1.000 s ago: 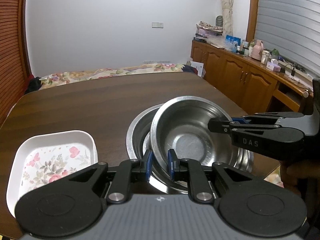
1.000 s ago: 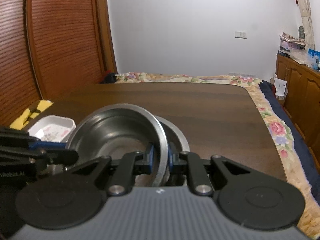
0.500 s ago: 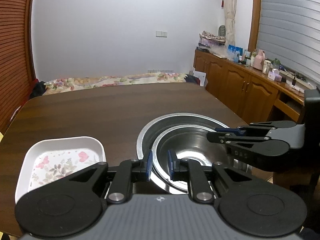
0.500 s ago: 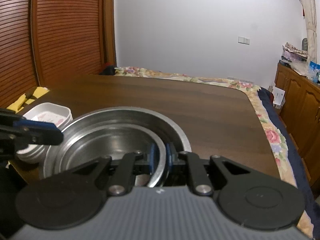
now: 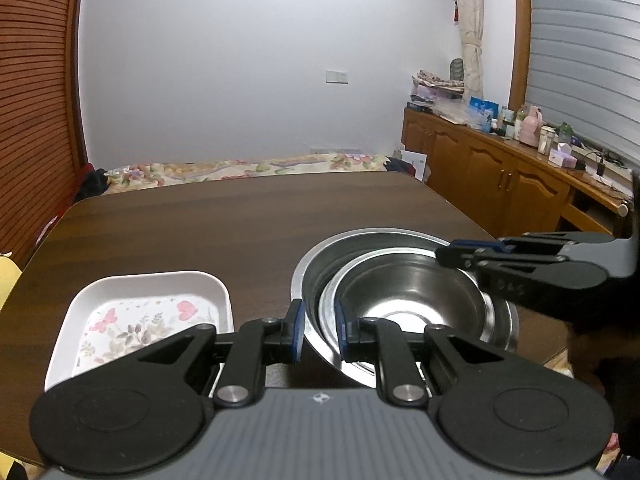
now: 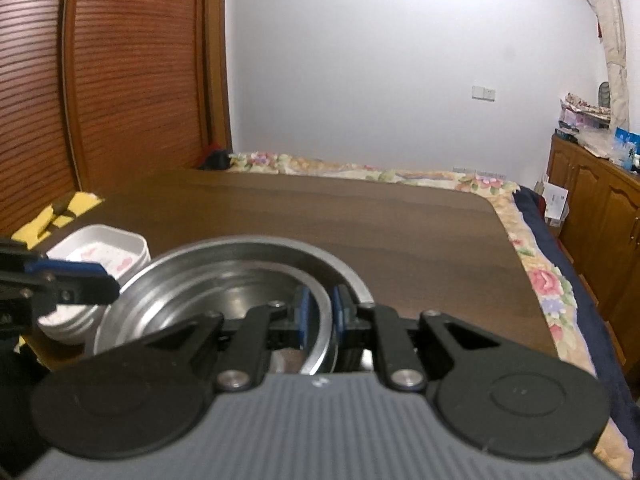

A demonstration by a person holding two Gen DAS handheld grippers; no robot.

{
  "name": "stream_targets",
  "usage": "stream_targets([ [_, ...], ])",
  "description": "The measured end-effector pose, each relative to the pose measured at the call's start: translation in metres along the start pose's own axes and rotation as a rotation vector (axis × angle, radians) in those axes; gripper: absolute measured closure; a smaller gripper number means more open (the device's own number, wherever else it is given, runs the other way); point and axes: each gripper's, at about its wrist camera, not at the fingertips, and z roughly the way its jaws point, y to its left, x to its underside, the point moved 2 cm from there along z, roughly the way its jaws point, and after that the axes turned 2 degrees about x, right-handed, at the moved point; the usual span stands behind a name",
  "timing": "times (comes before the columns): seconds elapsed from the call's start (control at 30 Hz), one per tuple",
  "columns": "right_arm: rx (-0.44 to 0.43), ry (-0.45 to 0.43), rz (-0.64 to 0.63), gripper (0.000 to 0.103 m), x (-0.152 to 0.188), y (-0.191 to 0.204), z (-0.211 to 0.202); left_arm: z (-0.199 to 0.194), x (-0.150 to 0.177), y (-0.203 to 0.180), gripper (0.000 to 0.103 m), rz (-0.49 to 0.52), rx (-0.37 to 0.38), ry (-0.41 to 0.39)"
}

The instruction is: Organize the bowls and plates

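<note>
A smaller steel bowl (image 5: pixel 404 300) sits nested inside a larger steel bowl (image 5: pixel 320 264) on the dark wooden table (image 5: pixel 240 216). My left gripper (image 5: pixel 318 330) straddles the near left rims of the bowls, its jaws slightly apart. My right gripper (image 6: pixel 320 316) straddles the smaller bowl's rim (image 6: pixel 320 312) on the right side, jaws a little apart; it also shows in the left wrist view (image 5: pixel 460 258). A white square floral plate (image 5: pixel 148 312) lies left of the bowls and shows in the right wrist view (image 6: pixel 104 252).
A flowered bed (image 5: pixel 240 168) lies beyond the table's far edge. Wooden cabinets (image 5: pixel 500 184) with clutter on top stand at the right. A slatted wooden door (image 6: pixel 100 80) is at the left.
The smaller bowl was tilted up above the larger one; it has come down and now sits nested level inside it. Both grippers' jaws have parted slightly at the rim.
</note>
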Motion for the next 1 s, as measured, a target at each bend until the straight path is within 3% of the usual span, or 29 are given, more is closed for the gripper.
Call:
stream_targets([
  [0.33, 0.005, -0.066, 0.051, 0.088, 0.000, -0.009, -0.025, 0.000, 0.002, 0.000, 0.083, -0.002, -0.010, -0.013],
  [0.4, 0.012, -0.070, 0.060, 0.087, 0.003, -0.010, -0.027, 0.000, 0.003, -0.001, 0.079, 0.002, -0.012, -0.015],
  [0.43, 0.015, -0.071, 0.066, 0.084, 0.003, -0.011, -0.028, 0.000, 0.004, -0.001, 0.072, 0.002, -0.013, -0.016],
  [0.53, 0.027, -0.077, 0.083, 0.068, 0.006, -0.014, -0.029, 0.001, 0.005, -0.001, 0.063, -0.006, -0.009, -0.018],
  [0.67, 0.045, -0.064, 0.085, 0.060, 0.011, -0.019, -0.025, 0.003, 0.006, -0.001, 0.047, -0.010, -0.009, -0.026],
  [0.9, 0.048, -0.048, 0.089, 0.044, 0.016, -0.022, -0.012, 0.011, 0.008, -0.007, 0.033, -0.003, 0.002, -0.024],
  [1.0, 0.038, -0.036, 0.083, 0.043, 0.018, -0.019, -0.008, 0.016, 0.009, -0.009, 0.031, 0.001, 0.004, -0.021],
])
